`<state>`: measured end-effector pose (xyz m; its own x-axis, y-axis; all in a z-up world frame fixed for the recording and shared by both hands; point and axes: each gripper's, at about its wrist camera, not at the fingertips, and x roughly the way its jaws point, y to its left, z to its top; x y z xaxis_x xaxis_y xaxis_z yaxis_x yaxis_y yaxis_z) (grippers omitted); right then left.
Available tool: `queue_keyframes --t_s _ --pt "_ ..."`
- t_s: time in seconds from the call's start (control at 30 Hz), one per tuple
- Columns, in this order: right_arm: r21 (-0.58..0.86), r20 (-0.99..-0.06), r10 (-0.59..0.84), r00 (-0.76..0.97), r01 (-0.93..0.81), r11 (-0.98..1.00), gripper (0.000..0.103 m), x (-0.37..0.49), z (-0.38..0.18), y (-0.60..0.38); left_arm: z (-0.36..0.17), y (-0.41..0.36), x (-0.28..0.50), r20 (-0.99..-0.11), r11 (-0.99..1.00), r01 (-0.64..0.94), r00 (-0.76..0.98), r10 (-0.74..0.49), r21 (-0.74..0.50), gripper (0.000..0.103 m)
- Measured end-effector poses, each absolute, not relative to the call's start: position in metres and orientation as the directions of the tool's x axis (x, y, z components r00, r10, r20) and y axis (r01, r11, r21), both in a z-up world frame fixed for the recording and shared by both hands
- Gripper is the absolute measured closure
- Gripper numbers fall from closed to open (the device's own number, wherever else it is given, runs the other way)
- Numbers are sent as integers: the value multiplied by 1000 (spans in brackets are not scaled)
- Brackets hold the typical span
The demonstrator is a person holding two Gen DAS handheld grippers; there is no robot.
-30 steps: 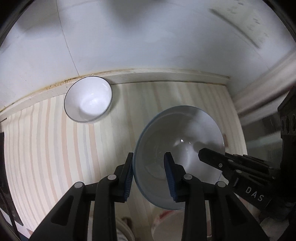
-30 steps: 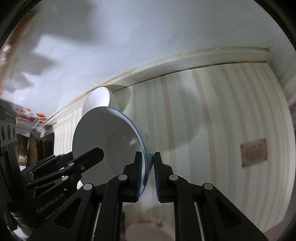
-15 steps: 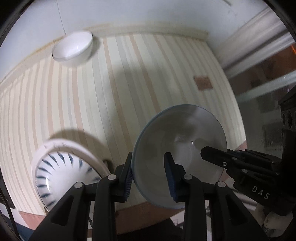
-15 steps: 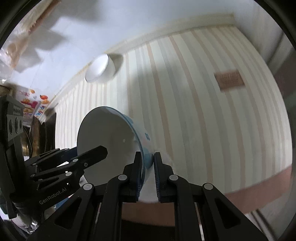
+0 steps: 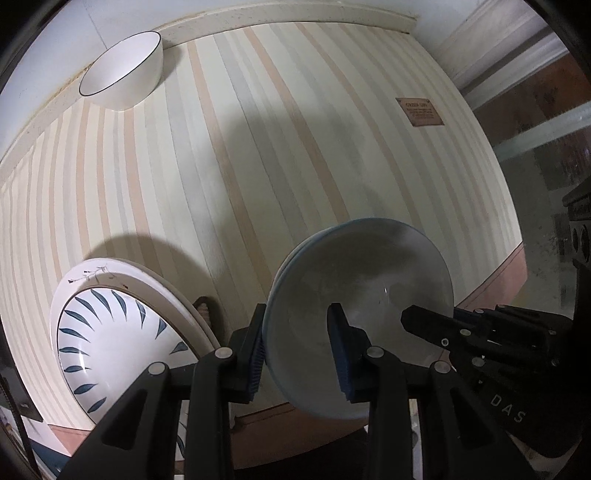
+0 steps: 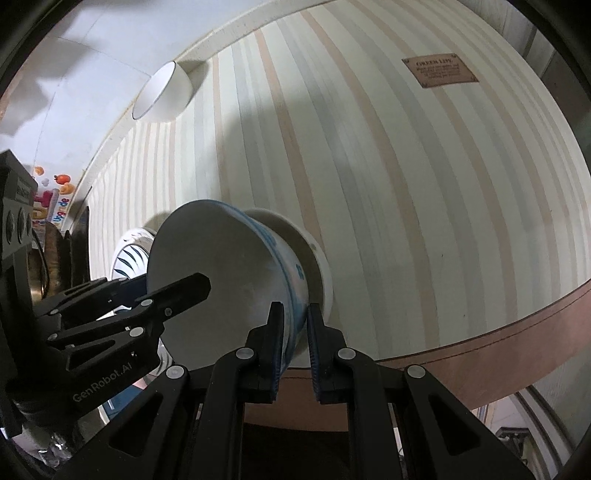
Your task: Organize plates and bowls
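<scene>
Surface: a table point(image 5: 258, 147) under a cloth of cream, tan and grey stripes, filling most of both views; its brown edge curves along the lower right of each frame point(image 6: 498, 343)
Label: a small brown tag point(image 6: 439, 72) with pale print lies flat on the cloth at upper right; the print is too small to read
Room: a pale wall point(image 5: 92, 22) meets the table along a cream strip at the top; a glass panel and brown floor show at far right in the left view; colourful packaging point(image 6: 51, 199) sits at the left edge of the right view
Bowl: a blue-rimmed bowl point(image 5: 360, 314), tilted on its side over the table's near edge, lower centre of both frames
Left gripper point(image 5: 297, 350): jaws moderately open, straddling the bowl's rim, one pad outside and one inside; whether they press the rim, I cannot tell
Right gripper point(image 6: 295, 343): jaws nearly closed, pinching the bowl's opposite rim
Plate: a white plate with blue leaf strokes point(image 5: 110, 343) at lower left, on the cloth; another white dish's rim shows beneath it
Small bowl: white, dark-rimmed point(image 5: 122, 72), upright at upper left against the wall strip
</scene>
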<state>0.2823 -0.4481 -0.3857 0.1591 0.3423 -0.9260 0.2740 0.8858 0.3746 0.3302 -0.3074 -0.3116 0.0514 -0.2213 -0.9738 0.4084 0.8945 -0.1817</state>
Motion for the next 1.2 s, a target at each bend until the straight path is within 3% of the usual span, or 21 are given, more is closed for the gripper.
queue_keyframes --t_s 0.8,1.07,1.17,1.2 --pt "322 -947 303 108 262 910 87 299 -382 -447 -331 -308 329 -978 898 403 32 -207 -176 74" --pt "330 -944 311 111 264 906 86 307 -362 -457 -285 -271 344 -954 904 358 94 -284 -234 73" --pt "363 -929 328 174 249 898 80 324 -334 -462 -258 -242 375 -935 923 291 175 -310 -251 72" --pt "378 -920 336 200 237 895 70 338 -323 -462 -253 -232 388 -930 930 261 194 -313 -259 71"
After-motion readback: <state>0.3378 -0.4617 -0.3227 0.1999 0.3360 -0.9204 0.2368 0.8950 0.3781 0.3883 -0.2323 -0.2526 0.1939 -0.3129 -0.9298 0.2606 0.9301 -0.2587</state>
